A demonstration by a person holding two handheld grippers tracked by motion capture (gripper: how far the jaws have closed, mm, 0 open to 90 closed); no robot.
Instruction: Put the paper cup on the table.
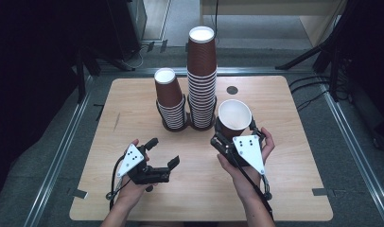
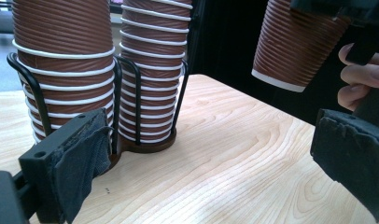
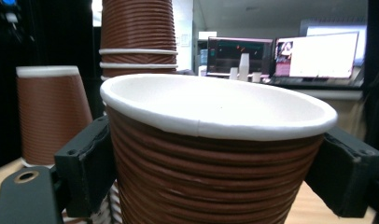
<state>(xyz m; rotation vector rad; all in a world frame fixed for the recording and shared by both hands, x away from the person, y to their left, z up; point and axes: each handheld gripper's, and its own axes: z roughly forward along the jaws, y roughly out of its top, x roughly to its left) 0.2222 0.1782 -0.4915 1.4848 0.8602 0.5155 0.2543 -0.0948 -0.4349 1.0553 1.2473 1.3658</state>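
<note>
In the right gripper view we lose the cup's [image 3: 215,154] base below the bottom edge, and the screens [image 3: 290,58] at upper right are too blurred to read. In the left gripper view the top edge cuts both stacks [image 2: 61,60], and the right claw [image 2: 360,28] is cropped at the upper right corner.

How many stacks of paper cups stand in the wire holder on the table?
2: a short stack in the holder's left ring and a tall stack in its right ring. A separate single cup is clamped, lifted, in the right tongs.
</note>
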